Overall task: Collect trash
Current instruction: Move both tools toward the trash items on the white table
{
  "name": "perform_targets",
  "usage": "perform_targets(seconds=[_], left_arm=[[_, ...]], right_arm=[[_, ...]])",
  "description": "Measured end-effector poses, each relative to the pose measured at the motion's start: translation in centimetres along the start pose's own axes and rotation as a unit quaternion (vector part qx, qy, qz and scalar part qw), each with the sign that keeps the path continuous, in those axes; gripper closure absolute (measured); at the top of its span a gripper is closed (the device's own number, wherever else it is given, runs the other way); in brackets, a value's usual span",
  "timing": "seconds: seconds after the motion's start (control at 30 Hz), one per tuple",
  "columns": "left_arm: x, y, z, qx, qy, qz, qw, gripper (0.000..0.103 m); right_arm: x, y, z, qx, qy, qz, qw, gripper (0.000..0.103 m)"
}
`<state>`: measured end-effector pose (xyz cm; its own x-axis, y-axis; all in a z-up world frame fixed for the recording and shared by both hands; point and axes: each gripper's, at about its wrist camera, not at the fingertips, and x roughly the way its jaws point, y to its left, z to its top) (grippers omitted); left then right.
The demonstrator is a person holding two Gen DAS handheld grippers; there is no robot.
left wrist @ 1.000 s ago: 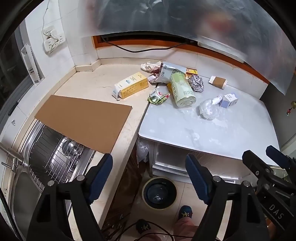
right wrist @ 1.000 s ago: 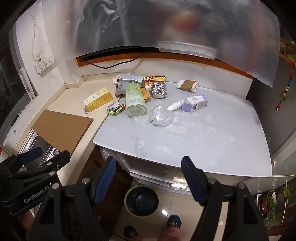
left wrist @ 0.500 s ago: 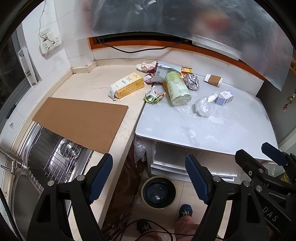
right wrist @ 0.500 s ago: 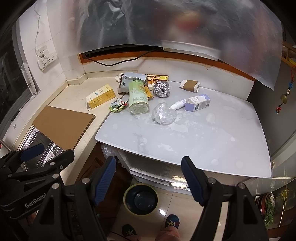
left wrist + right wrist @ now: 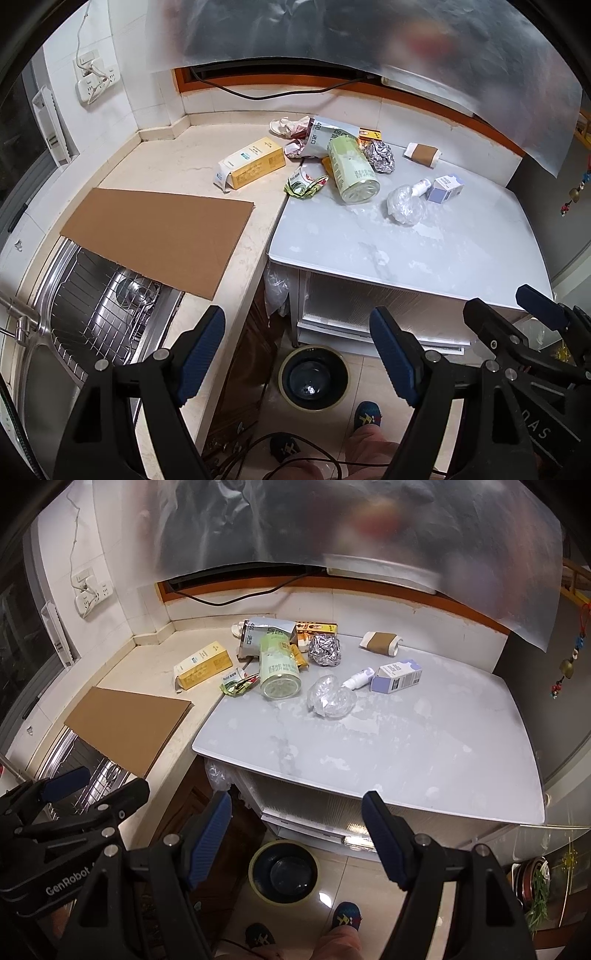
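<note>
Both claws are hanging wide and empty, left gripper [image 5: 297,354] and right gripper [image 5: 297,840], over the bin [image 5: 283,875] on the floor. The trash pile [image 5: 279,664] is sitting along the counter's far edge, untouched. Collecting isn't started yet, I'd say; next comes reaching across for one piece.

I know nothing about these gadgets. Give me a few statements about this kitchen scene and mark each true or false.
1. The pale green cylindrical canister lies on its side. True.
2. The left gripper is clamped on the crumpled silver foil ball. False: its jaws are open and empty.
3. The flat brown cardboard sheet partly covers the steel sink. True.
4. The round dark bin stands on the white table. False: it is on the floor below.
</note>
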<state>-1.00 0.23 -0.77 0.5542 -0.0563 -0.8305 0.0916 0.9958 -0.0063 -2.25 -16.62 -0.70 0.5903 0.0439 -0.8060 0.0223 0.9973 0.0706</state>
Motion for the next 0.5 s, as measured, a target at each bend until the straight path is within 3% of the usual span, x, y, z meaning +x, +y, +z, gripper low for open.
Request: perform_targets(seconds=[0.5], left_arm=[[-0.13,-0.53,-0.03,0.017,-0.003,-0.005,0.9998,0.024]], right_arm=[[-0.19,-0.17,-0.34,0.010,0.002,-0.012,1.000,0.029]])
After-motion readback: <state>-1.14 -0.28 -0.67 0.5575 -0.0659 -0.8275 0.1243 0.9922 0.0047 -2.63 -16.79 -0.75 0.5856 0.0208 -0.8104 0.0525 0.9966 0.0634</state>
